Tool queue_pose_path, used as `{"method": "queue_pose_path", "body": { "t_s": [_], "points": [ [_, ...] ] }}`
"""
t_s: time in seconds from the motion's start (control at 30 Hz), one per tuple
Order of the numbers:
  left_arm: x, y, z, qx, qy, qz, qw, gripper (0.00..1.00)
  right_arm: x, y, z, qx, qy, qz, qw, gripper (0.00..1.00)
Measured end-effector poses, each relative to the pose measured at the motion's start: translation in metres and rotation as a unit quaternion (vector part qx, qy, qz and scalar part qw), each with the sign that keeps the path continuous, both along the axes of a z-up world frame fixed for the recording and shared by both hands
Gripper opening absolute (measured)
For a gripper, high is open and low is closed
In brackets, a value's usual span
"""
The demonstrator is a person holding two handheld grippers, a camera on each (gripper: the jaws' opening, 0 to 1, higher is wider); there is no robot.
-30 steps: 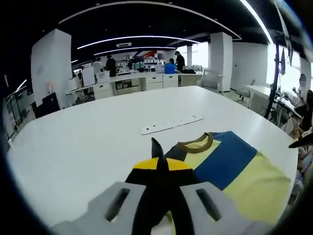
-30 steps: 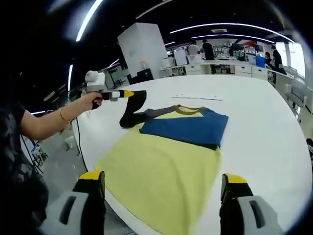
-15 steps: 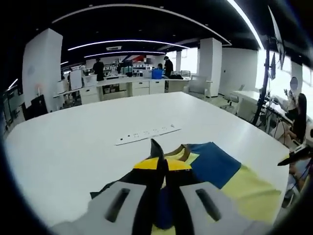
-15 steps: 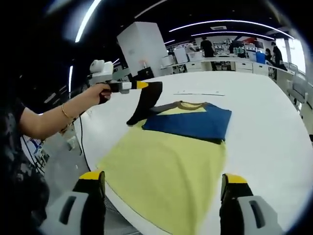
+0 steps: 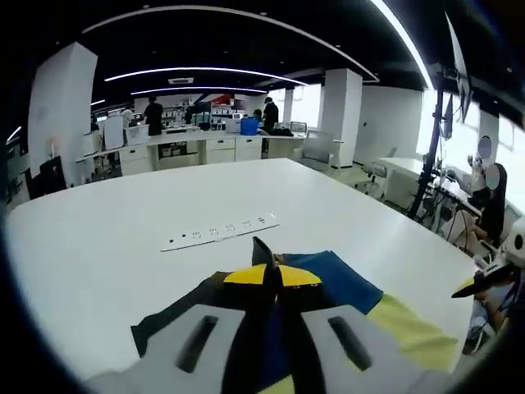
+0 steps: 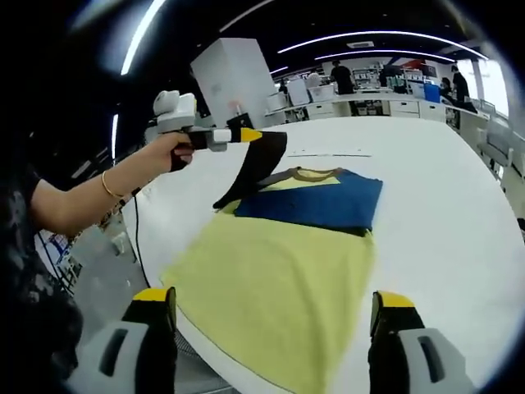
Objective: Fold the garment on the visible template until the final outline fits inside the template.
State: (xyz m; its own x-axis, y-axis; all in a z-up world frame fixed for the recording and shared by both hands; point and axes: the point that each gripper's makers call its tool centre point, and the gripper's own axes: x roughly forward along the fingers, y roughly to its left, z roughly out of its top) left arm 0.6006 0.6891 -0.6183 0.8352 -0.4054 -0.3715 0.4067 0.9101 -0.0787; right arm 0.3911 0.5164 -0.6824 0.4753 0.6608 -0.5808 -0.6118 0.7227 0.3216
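Garment [image 6: 279,263], yellow with blue band, lies flat near the worktop [image 6: 443,189] edge closest to me. My left tongs [image 6: 253,135] pinch its dark sleeve [image 6: 256,168], lifted off the worktop. My right tongs [image 6: 271,316] gape wide, holding nothing.

One garment [image 6: 283,246], two grippers [image 6: 246,135].

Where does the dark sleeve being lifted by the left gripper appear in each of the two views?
Left gripper view: the dark sleeve is at bottom centre, pinched in the left gripper.
Right gripper view: upper left of centre, hanging from that gripper above the table.
Shared landmark: the garment's blue panel.
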Motion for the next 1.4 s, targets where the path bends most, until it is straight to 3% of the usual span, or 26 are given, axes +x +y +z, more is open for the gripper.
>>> {"method": "queue_pose_path", "body": {
  "t_s": [0.33,0.83,1.03,1.4],
  "points": [
    [0.006,-0.036,0.007,-0.006,-0.007,-0.031,0.9995,0.0,-0.001,-0.004,-0.001,0.005,0.004,-0.009,0.9999,0.99],
    [-0.013,-0.094,-0.006,-0.038,0.005,-0.089,0.9953,0.0,-0.003,-0.014,-0.005,0.005,0.009,-0.025,0.9996,0.99],
    [-0.026,-0.114,-0.02,-0.035,0.014,-0.116,0.9925,0.0,-0.003,-0.016,-0.007,0.007,0.012,-0.03,0.9995,0.99],
    [-0.048,-0.141,-0.065,-0.02,0.045,-0.14,0.9889,0.01,-0.002,-0.022,-0.01,0.005,0.016,-0.037,0.9992,0.99]
  ]
}}
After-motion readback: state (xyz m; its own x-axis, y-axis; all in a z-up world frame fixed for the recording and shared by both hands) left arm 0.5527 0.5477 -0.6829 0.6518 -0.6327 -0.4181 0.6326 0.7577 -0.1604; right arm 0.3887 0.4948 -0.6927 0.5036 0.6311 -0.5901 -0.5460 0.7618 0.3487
